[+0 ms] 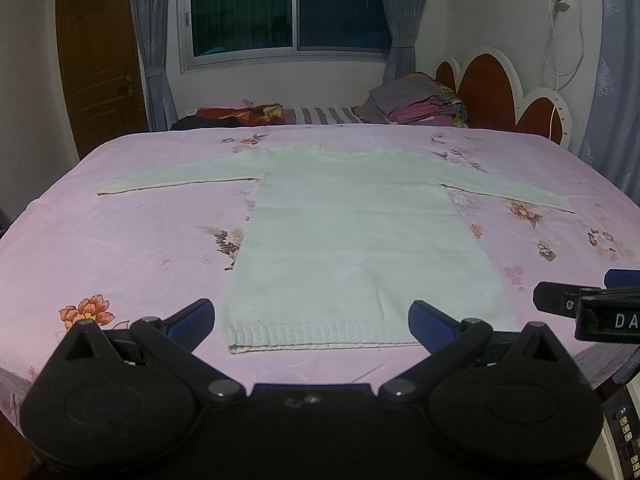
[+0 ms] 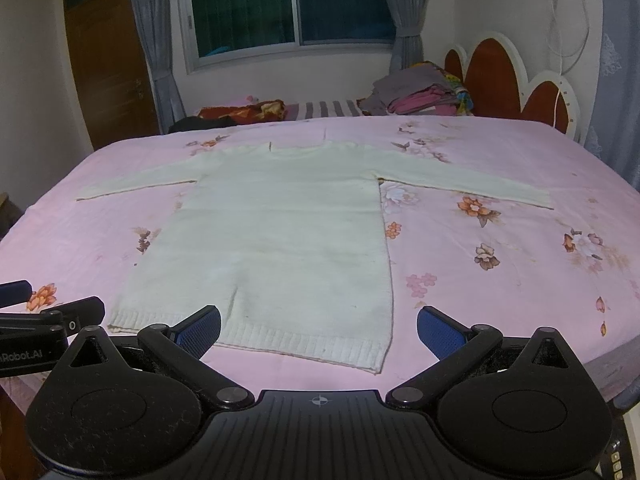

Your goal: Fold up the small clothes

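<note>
A small cream-white knit sweater lies flat on the pink floral bedsheet, both sleeves spread out sideways, ribbed hem nearest me. It also shows in the right wrist view. My left gripper is open and empty, hovering just in front of the hem, its blue pads either side of the hem's width. My right gripper is open and empty, in front of the hem's right part. The right gripper's side shows at the right edge of the left wrist view; the left gripper's side shows at the left edge of the right wrist view.
A stack of folded clothes and bedding sit at the far side of the bed. A red-and-white headboard stands at the far right. A window, curtains and a wooden door are behind.
</note>
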`<state>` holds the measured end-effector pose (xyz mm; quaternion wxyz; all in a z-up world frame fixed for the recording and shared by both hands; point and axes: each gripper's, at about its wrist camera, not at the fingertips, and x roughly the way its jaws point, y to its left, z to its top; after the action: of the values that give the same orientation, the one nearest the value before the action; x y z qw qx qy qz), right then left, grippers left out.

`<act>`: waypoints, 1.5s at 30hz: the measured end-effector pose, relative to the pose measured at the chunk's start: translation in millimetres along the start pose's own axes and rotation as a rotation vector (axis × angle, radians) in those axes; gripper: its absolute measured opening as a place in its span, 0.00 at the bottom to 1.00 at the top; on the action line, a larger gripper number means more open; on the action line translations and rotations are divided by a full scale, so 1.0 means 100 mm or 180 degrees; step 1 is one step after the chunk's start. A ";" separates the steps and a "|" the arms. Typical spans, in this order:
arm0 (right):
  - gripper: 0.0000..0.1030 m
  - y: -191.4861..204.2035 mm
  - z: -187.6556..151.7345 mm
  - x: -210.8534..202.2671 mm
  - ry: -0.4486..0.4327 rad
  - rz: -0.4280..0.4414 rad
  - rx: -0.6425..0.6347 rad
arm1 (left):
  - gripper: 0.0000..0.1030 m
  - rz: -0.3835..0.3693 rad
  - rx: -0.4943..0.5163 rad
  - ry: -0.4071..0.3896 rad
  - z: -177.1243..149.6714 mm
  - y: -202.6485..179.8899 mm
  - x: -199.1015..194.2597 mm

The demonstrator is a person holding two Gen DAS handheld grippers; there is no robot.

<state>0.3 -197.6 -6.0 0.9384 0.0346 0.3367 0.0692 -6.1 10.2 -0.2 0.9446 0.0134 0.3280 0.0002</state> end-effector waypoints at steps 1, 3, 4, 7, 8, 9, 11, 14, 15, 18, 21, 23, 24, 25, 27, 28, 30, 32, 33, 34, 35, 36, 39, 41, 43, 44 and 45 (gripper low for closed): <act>1.00 0.00 0.00 0.00 0.0000 -0.0002 0.0003 | 1.00 0.0003 0.0000 0.0001 0.00 0.00 0.00; 1.00 0.00 0.00 0.01 0.0005 -0.0008 0.0011 | 1.00 -0.0007 -0.0002 0.0010 0.00 0.00 0.01; 1.00 0.01 0.00 0.01 0.0006 -0.0008 0.0015 | 1.00 -0.0006 -0.0004 0.0017 0.00 0.00 0.01; 1.00 0.01 0.01 0.02 0.0013 -0.0016 0.0028 | 1.00 -0.0023 -0.0014 0.0021 -0.01 0.01 0.03; 1.00 0.00 0.02 0.03 0.0014 -0.0016 0.0029 | 1.00 -0.0044 -0.0027 0.0030 -0.01 0.02 0.05; 1.00 0.00 0.02 0.04 0.0010 -0.0022 0.0032 | 1.00 -0.0056 -0.0047 0.0048 -0.01 0.03 0.08; 1.00 -0.01 0.04 0.08 0.0005 -0.0041 0.0053 | 1.00 -0.0057 -0.0011 0.0085 0.00 0.03 0.14; 1.00 -0.05 0.10 0.14 -0.0031 -0.0051 0.0121 | 1.00 -0.0050 0.0088 0.0030 0.01 0.04 0.21; 1.00 -0.06 0.12 0.17 -0.0051 -0.0058 0.0151 | 1.00 -0.0085 0.0114 0.0003 0.03 0.05 0.24; 1.00 -0.10 0.22 0.26 -0.0108 -0.0111 0.0212 | 1.00 -0.0139 0.0192 -0.0022 0.10 0.08 0.37; 1.00 -0.09 0.34 0.40 -0.0132 -0.0168 0.0236 | 1.00 -0.0187 0.0166 -0.0013 0.21 0.16 0.55; 1.00 -0.09 0.43 0.50 -0.0158 -0.0188 0.0251 | 1.00 -0.0232 0.0124 0.0000 0.32 0.23 0.67; 1.00 -0.08 0.47 0.55 -0.0175 -0.0186 0.0256 | 1.00 -0.0282 0.0123 0.0047 0.40 0.26 0.75; 1.00 -0.07 0.51 0.60 -0.0183 -0.0193 0.0259 | 1.00 -0.0339 0.0125 0.0075 0.46 0.29 0.81; 1.00 -0.06 0.61 0.69 -0.0251 -0.0201 0.0301 | 1.00 -0.0441 0.0177 0.0042 0.59 0.34 0.92; 1.00 -0.05 0.66 0.70 -0.0330 -0.0179 0.0353 | 1.00 -0.0477 0.0268 0.0018 0.65 0.35 0.96; 1.00 -0.03 0.80 0.72 -0.0484 -0.0181 0.0445 | 1.00 -0.0467 0.0423 -0.0047 0.77 0.34 1.05; 1.00 -0.02 0.94 0.75 -0.0589 -0.0221 0.0521 | 1.00 -0.0509 0.0451 -0.0064 0.90 0.36 1.14; 1.00 -0.03 1.00 0.76 -0.0630 -0.0235 0.0559 | 1.00 -0.0547 0.0440 -0.0086 0.96 0.39 1.18; 1.00 -0.04 1.06 0.78 -0.0665 -0.0273 0.0591 | 1.00 -0.0569 0.0430 -0.0105 1.02 0.41 1.23; 1.00 -0.05 1.12 0.81 -0.0690 -0.0331 0.0614 | 1.00 -0.0579 0.0425 -0.0123 1.07 0.44 1.28; 1.00 -0.07 1.17 0.85 -0.0709 -0.0383 0.0634 | 1.00 -0.0593 0.0415 -0.0143 1.13 0.47 1.34; 1.00 -0.14 1.30 0.98 -0.0717 -0.0557 0.0677 | 1.00 -0.0632 0.0323 -0.0136 1.27 0.54 1.54; 1.00 -0.20 1.36 1.05 -0.0707 -0.0653 0.0688 | 1.00 -0.0646 0.0250 -0.0127 1.32 0.57 1.66; 1.00 -0.27 1.41 1.10 -0.0712 -0.0723 0.0704 | 1.00 -0.0654 0.0183 -0.0079 1.37 0.56 1.79; 1.00 -0.32 1.43 1.13 -0.0717 -0.0765 0.0716 | 1.00 -0.0671 0.0152 -0.0067 1.38 0.56 1.85; 1.00 -0.38 1.45 1.15 -0.0718 -0.0815 0.0728 | 1.00 -0.0696 0.0131 -0.0051 1.41 0.53 1.92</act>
<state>184.4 -220.1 29.0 0.9613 0.1055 0.2368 -0.0937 232.3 61.5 -7.7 0.9411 -0.0031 0.3199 -0.1097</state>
